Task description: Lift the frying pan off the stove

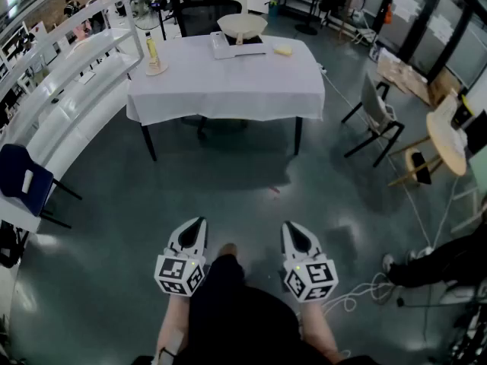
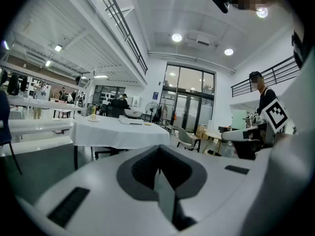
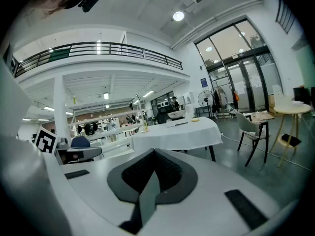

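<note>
A cream frying pan [image 1: 242,26] sits on a flat stove [image 1: 228,50] at the far side of a white-clothed table [image 1: 228,86], well ahead of me. In the left gripper view the pan [image 2: 133,113] is small and distant, and so is the pan [image 3: 176,114] in the right gripper view. My left gripper [image 1: 199,223] and right gripper [image 1: 292,226] are held low near my body, far short of the table. Both are shut with nothing between the jaws. The left gripper [image 2: 158,173] and right gripper [image 3: 150,181] each show their jaws pressed together.
On the table stand a bottle on a saucer [image 1: 154,55] and a small yellow thing [image 1: 283,50]. A blue chair [image 1: 23,177] is at left, a grey chair [image 1: 377,116] and round wooden table [image 1: 445,143] at right. A white cable [image 1: 358,295] and a seated person's legs [image 1: 441,265] lie near right.
</note>
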A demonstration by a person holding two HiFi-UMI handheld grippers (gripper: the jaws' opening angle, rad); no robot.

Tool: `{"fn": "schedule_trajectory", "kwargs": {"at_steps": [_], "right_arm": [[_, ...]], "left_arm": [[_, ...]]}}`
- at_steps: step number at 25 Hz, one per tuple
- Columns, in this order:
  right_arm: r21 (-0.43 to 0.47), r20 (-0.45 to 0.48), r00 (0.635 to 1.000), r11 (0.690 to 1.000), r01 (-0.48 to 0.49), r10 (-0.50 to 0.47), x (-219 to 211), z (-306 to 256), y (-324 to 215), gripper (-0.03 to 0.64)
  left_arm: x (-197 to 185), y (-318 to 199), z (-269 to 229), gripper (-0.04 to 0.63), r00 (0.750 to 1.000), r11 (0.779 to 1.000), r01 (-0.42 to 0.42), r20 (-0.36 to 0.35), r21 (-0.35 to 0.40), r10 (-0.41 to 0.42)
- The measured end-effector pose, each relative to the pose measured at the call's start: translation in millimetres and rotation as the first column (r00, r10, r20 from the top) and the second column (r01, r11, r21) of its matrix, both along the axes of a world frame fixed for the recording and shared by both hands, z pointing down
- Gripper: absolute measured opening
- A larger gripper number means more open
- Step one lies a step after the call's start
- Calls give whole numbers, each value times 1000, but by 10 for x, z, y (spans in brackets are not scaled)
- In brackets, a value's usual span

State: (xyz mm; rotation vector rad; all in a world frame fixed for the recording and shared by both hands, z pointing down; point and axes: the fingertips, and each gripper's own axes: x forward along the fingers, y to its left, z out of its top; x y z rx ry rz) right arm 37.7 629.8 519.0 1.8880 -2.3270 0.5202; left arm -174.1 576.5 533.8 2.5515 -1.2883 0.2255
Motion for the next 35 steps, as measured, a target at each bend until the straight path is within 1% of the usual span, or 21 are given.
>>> {"fn": "schedule_trajectory", "kwargs": {"at_steps": [3,7,12,17,19,20,21,22,23,27,30,35], "right_arm": [[3,3,1000,1000,7,-7,-57,-25,78,5],[37,58,998,999,-34,31,-73,-89,143,5],[21,21,999,999,-26,25,-131,-80,176,5],[31,17,999,999,-28,27,-144,-66,187,6],[46,28,999,998,-31,30,-145,-98,184,8],[54,41,999,998,-29,27,-143,-116,188,25],[56,53,998,998,-23,20,-144,-125,194,151],[54,62,998,998,-17,13,-144,-123,202,281],[50,66,998,999,-14,11,-142,-114,213,283],[39,65,998,999,-15,12,-144,-78,197,293],[36,59,998,999,-5,3,-141,-50,128,293],[46,71,997,999,-9,6,-67,-94,-187,293]], "left_arm": [[-88,119,-22,6,1000,1000,9,-10,-2,-9],[-192,229,4,6,1000,1000,22,-10,-15,-22],[-206,222,-12,6,1000,1000,18,-14,-16,-18],[-121,264,-13,6,1000,1000,-9,-12,5,9],[-112,265,-54,9,999,1000,-9,-35,22,10],[-112,265,-72,9,998,1000,-2,-55,23,4],[-112,267,-84,29,997,1000,6,-76,19,-4],[-114,270,-87,158,996,1000,12,-91,12,-11],[-120,277,-84,267,995,1000,19,-98,4,-19],[-171,250,-57,275,996,999,47,-82,1,-47],[-160,184,-22,276,995,999,50,-91,-7,-50],[-96,-159,-83,276,995,999,47,-93,10,-46]]}}
